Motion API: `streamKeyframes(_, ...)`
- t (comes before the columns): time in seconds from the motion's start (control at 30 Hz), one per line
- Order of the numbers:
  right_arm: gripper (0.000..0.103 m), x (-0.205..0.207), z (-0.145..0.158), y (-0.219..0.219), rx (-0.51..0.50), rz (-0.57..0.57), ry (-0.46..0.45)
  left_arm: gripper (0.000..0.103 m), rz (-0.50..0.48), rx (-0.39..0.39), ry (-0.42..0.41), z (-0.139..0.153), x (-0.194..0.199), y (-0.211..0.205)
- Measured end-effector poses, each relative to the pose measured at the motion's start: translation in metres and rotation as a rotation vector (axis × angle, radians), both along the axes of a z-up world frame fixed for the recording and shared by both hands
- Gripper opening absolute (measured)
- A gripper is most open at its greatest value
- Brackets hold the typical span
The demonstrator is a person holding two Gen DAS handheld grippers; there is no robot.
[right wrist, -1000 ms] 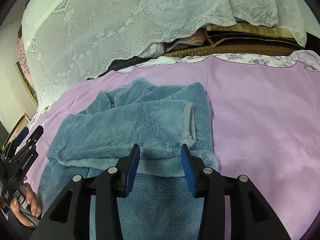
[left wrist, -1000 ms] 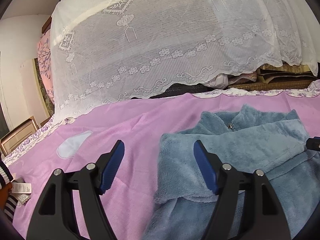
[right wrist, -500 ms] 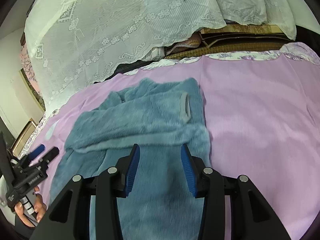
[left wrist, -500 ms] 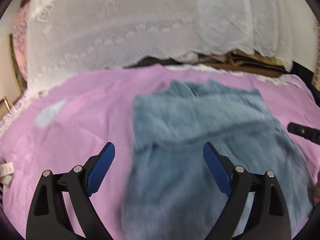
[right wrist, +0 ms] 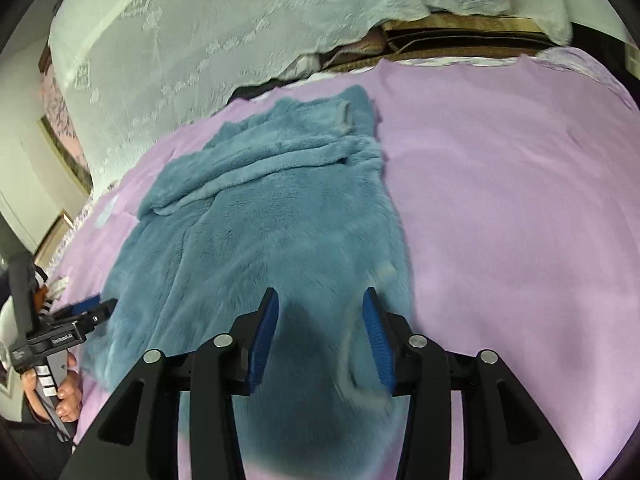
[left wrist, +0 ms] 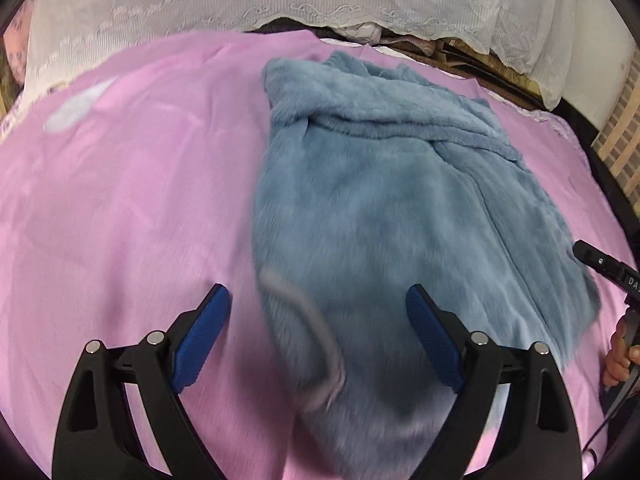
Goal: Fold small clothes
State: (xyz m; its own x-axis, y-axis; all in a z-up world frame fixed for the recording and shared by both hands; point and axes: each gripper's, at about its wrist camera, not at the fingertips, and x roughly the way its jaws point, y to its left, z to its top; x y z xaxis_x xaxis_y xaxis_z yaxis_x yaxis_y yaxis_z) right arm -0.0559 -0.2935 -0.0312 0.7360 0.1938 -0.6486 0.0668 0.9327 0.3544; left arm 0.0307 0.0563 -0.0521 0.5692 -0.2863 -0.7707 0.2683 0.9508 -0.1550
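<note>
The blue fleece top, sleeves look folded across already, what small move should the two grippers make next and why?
Probably lower both onto the near hem. The blue fleece top lies flat on the pink sheet, sleeves across its upper part. The left gripper, just opened wide, and the right gripper are empty above that hem.

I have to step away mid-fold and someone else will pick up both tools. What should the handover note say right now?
Left tool: open wide, its jaws have just been opening, nothing gripped; it hovers over the near left hem of the blue fleece jacket.
Right tool: partly open, jaws easing wider, empty; it hovers over the near right hem.
Jacket: lying flat on the pink sheet, collar at the far end.
Done: both sleeves are folded across the chest.
Left: probably grip both hem corners, fold the bottom up toward the collar, then smooth it.
</note>
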Motion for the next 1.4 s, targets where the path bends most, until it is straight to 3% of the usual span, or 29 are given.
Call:
streamKeyframes(0.2, 0.061, -0.057, 0.01, -0.028, 0.039, -0.062, -0.086, 0.087, -0.062, -0.107, 0.028, -0.002, -0.034, 0.017)
streamKeyframes(0.37, 0.062, -0.071, -0.01, -0.05, 0.2, -0.059, -0.028, 0.087, -0.104, -0.258, 0.078, -0.003, -0.041, 0.029)
streamKeyframes(0.5, 0.062, -0.066, -0.016, -0.048, 0.248, -0.024, -0.005, 0.087, -0.139, -0.346, 0.129, -0.007, -0.034, 0.026)
streamKeyframes(0.7, 0.062, -0.047, -0.022, -0.038, 0.25, 0.014, 0.051, 0.087, -0.177, -0.299, 0.141, -0.01, -0.027, 0.01)
streamKeyframes(0.77, 0.062, -0.042, -0.022, -0.036, 0.244, 0.017, 0.063, 0.086, -0.205, -0.316, 0.144, -0.009, -0.03, 0.008)
streamKeyframes(0.97, 0.064, -0.029, -0.019, -0.018, 0.165, 0.062, 0.087, 0.062, -0.245, -0.306, 0.141, -0.01, -0.032, 0.0)
streamKeyframes(1.07, 0.056, -0.025, -0.019, -0.011, 0.145, 0.084, 0.084, 0.049, -0.228, -0.332, 0.154, -0.013, -0.028, 0.006)
streamKeyframes(1.13, 0.045, -0.027, -0.02, -0.013, 0.156, 0.09, 0.08, 0.043, -0.219, -0.352, 0.161, -0.014, -0.027, 0.009)
streamKeyframes(1.2, 0.026, -0.028, -0.022, -0.018, 0.19, 0.089, 0.078, 0.039, -0.218, -0.355, 0.161, -0.015, -0.026, 0.009)
streamKeyframes(1.3, 0.022, -0.025, -0.026, -0.023, 0.252, 0.09, 0.085, 0.039, -0.218, -0.34, 0.157, -0.015, -0.025, 0.005)
streamKeyframes(1.4, 0.022, -0.023, -0.028, -0.023, 0.268, 0.093, 0.091, 0.041, -0.196, -0.374, 0.18, -0.018, -0.016, 0.006)
